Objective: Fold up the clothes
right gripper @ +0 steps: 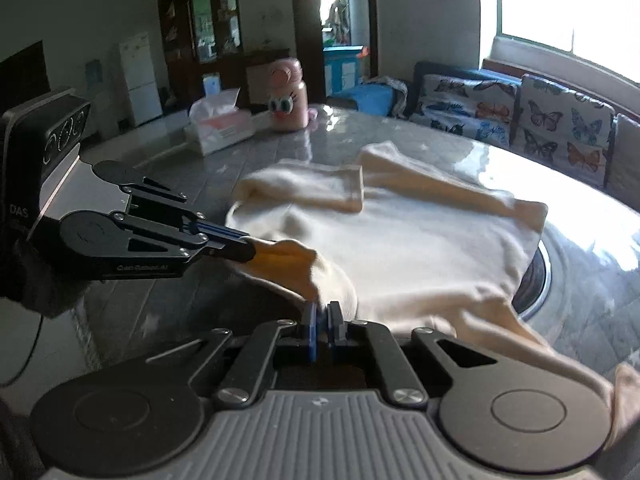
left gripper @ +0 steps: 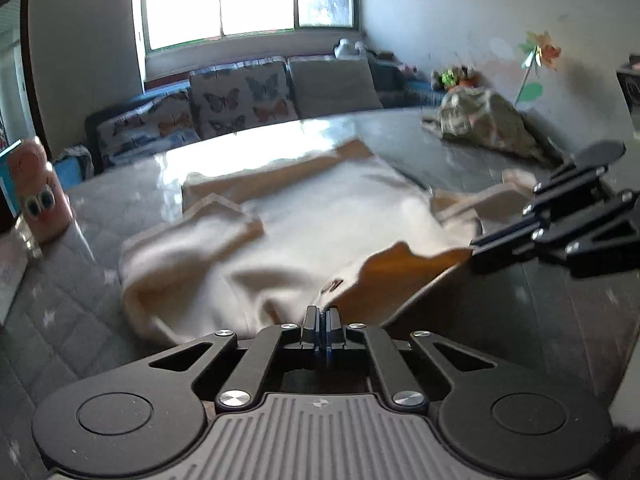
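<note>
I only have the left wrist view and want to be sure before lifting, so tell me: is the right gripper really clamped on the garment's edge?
Observer: Yes. In the right wrist view, the right gripper is shut on the cream garment at its near edge.
Operator: Anything under the cloth I can't see?
Observer: A dark round inset in the table shows partly beneath the garment's corner.
Operator: What's beside the pink bottle?
Observer: A tissue box stands next to the pink bottle, apart from the garment.
</note>
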The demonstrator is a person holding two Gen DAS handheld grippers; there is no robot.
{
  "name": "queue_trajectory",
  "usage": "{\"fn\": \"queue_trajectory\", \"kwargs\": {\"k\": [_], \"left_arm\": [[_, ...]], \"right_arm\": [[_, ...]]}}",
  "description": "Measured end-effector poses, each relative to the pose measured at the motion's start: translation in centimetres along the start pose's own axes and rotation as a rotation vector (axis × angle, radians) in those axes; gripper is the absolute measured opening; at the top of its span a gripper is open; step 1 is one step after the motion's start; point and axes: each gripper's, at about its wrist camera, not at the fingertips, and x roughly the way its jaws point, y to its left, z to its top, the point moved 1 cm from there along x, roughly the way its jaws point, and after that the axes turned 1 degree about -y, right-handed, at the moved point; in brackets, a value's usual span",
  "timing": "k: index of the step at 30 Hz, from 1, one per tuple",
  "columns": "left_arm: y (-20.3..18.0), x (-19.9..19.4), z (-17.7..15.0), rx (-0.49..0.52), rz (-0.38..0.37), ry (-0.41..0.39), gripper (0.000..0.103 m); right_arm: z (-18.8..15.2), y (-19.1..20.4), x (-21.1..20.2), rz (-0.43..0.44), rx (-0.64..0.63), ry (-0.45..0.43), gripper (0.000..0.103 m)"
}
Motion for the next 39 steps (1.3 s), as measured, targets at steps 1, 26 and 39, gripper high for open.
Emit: {"fn": "queue_trajectory", "kwargs": {"k": [1, 26, 39], "left_arm": [[0.0, 0.1, -0.5, -0.004, -0.005, 0.013, 0.003], [-0.8, 4.7, 4.8, -0.096, -0.087, -0.001, 0.005], [-5.7, 7.4, 3.6, -0.022, -0.196, 0.041, 0.008]], "right_arm": [[-0.3, 0.1, 0.1, 0.003, -0.004, 0.016, 0.004], [-1.0, -2.6, 0.3, -0.032, 0.095, 0.041, 0.013], [-4.4, -13.1, -4.7, -0.365, 0.373, -0.053, 0.025]]}}
